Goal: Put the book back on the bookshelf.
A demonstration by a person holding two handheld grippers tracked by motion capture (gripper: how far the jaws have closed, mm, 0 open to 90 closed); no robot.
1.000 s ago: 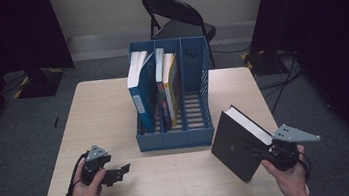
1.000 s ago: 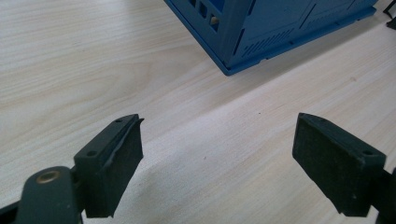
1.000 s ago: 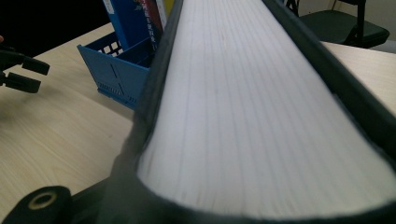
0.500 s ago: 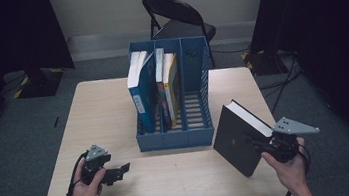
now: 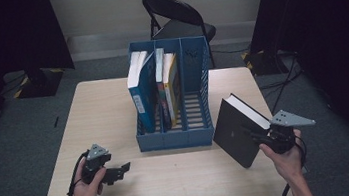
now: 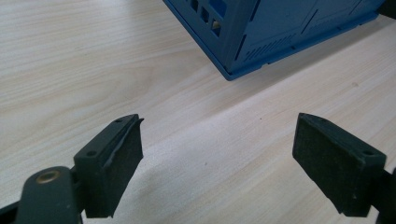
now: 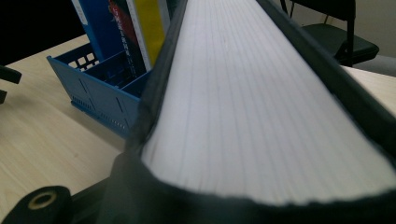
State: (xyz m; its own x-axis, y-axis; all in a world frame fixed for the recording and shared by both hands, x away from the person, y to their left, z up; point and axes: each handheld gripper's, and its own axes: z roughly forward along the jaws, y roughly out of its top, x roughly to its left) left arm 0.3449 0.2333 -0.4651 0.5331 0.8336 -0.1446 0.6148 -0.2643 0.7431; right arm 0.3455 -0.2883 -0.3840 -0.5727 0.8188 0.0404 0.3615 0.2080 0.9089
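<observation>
A thick black book (image 5: pixel 236 128) stands tilted over the table, to the right of the blue file rack (image 5: pixel 177 139). My right gripper (image 5: pixel 259 139) is shut on the book's lower right edge. In the right gripper view the book's white page edge (image 7: pixel 252 93) runs away from the camera between its black covers, with the rack (image 7: pixel 93 98) off to the left. My left gripper (image 5: pixel 120 171) rests low at the table's front left, open, nothing between its jaws. In the left gripper view my left gripper (image 6: pixel 217 140) points at bare wood before the rack's corner (image 6: pixel 280 32).
The rack's left and middle slots hold a blue book (image 5: pixel 143 89) and a yellow-covered one (image 5: pixel 171 83); its right slot has no book. A black folding chair (image 5: pixel 177 17) stands behind the wooden table (image 5: pixel 103 111). Dark curtains hang on both sides.
The right hand has carried the black book a little farther from the table's front edge, along the rack's right side. The left gripper has stayed where it was.
</observation>
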